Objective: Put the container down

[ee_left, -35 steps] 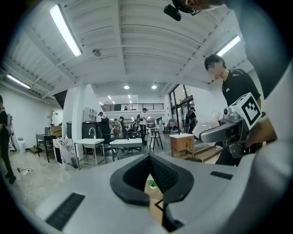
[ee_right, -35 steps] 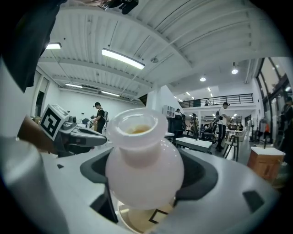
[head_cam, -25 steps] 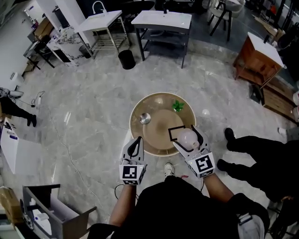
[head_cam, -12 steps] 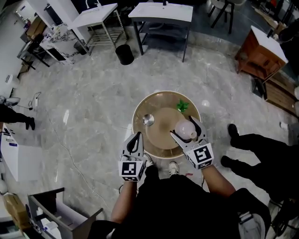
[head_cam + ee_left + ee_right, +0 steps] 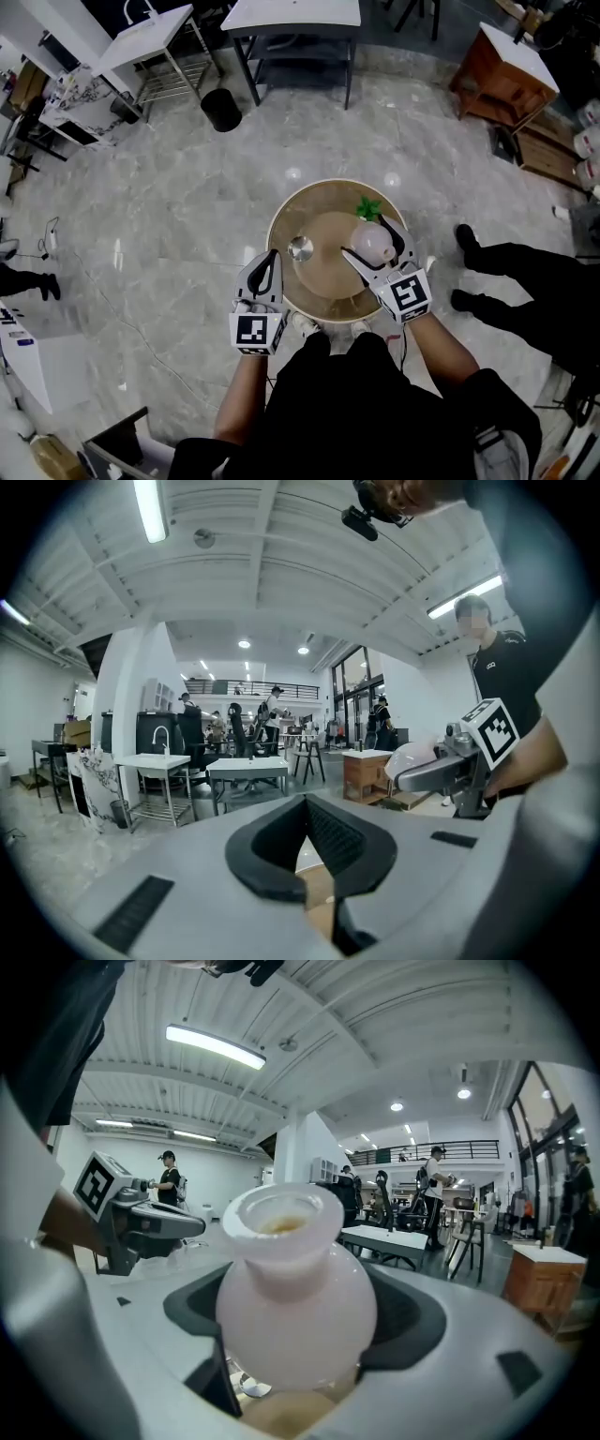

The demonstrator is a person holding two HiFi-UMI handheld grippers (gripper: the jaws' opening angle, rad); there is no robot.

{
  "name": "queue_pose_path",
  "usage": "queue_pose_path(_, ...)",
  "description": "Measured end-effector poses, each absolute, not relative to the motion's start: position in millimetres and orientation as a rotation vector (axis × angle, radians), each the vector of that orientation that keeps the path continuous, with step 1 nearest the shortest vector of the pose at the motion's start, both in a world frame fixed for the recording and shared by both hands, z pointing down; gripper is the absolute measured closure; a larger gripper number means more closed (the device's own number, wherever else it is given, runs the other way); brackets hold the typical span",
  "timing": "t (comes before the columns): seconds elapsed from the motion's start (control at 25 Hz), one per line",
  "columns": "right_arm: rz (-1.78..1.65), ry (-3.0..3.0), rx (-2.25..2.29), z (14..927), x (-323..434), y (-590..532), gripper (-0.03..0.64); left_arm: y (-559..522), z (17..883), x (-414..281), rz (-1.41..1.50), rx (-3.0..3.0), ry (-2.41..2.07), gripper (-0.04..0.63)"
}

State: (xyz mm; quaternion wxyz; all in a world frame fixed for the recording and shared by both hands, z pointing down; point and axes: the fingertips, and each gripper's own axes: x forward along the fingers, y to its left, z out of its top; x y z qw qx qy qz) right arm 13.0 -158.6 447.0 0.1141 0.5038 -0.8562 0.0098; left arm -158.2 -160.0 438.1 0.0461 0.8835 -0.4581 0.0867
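Since a second ago your right hand-held gripper has carried the pale pink, round-bellied vase-shaped container from the lower right edge of the round tan wooden table further in over its right side, and your left hand-held gripper has stayed by the table's lower left edge. The right hand-held gripper is clamped on the container: in the right gripper view the dark pads press the belly of the container from both sides, and it stands upright with its wide open neck on top. In the head view the container sits just below the small green leafy sprig at the table's upper right. I cannot tell whether its base touches the tabletop. A small shiny silver metal bowl lies on the table's left side, between the two hand-held grippers, and it shows again under the container in the right gripper view. Your left hand-held gripper has its jaws together with nothing between them, and it points over the table rim. From its view the right hand-held gripper shows at the right of the frame with the container in it. A person's dark trouser legs and black shoes stand on the grey marble floor at the right of the head view.
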Motion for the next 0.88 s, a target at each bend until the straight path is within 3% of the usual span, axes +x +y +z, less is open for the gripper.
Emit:
queue_pose_path(0.32, 0.066, -2.427, 1.461, 504, 14, -207, 0.21, -211, 489, -172, 0.361, 2.659, -1.354, 0.595)
queue_pose_path(0.88, 0.327, -2.31, 1.344, 709, 4, -246, 0.212, -259, 606, -155, 0.381, 2.557, -1.352, 0.595)
